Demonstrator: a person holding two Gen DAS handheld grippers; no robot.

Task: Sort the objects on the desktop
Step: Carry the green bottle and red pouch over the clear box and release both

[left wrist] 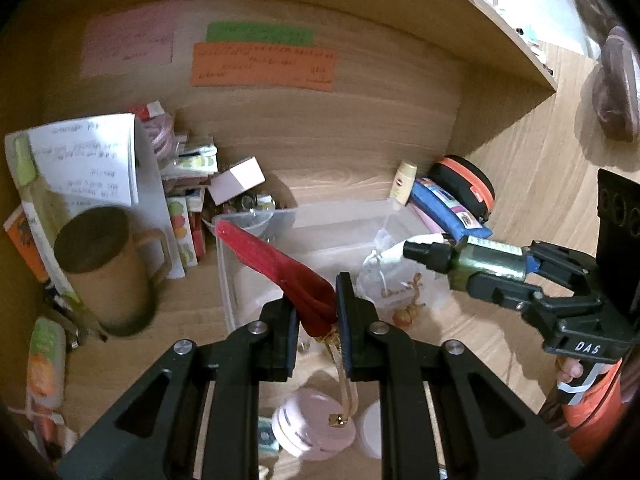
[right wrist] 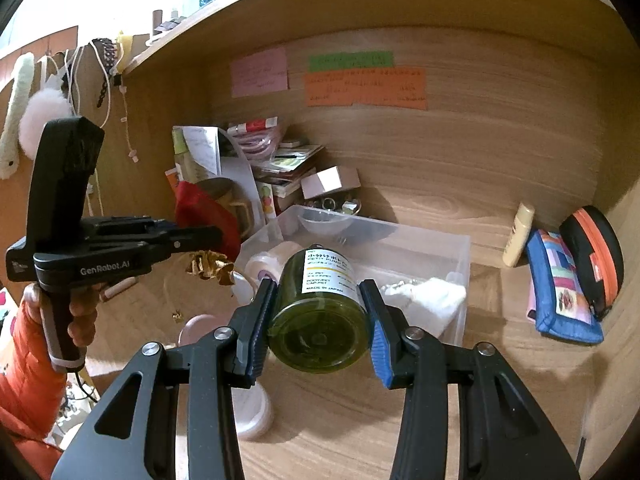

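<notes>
My left gripper (left wrist: 317, 298) is shut on a red fabric ornament (left wrist: 272, 254) with a gold bow and a clear strap hanging below it. It hangs over the near left corner of a clear plastic bin (left wrist: 256, 216). In the right wrist view, the left gripper (right wrist: 214, 240) shows at the left with the red ornament (right wrist: 200, 208) and its gold bow (right wrist: 210, 268). My right gripper (right wrist: 318, 292) is shut on a green pump bottle (right wrist: 320, 312) with a white label, held above the bin (right wrist: 400, 228). The left wrist view shows the right gripper (left wrist: 502, 274) and bottle (left wrist: 488, 258) over the bin's right end.
A brown mug (left wrist: 108, 268), papers and small boxes crowd the back left corner. A cream tube (right wrist: 520, 232), blue pencil case (right wrist: 560, 292) and black-orange case (right wrist: 596, 252) lean at the right. A tape roll (right wrist: 260, 268) and white pouch (right wrist: 432, 296) lie in the bin. A pink compact (left wrist: 308, 428) lies near.
</notes>
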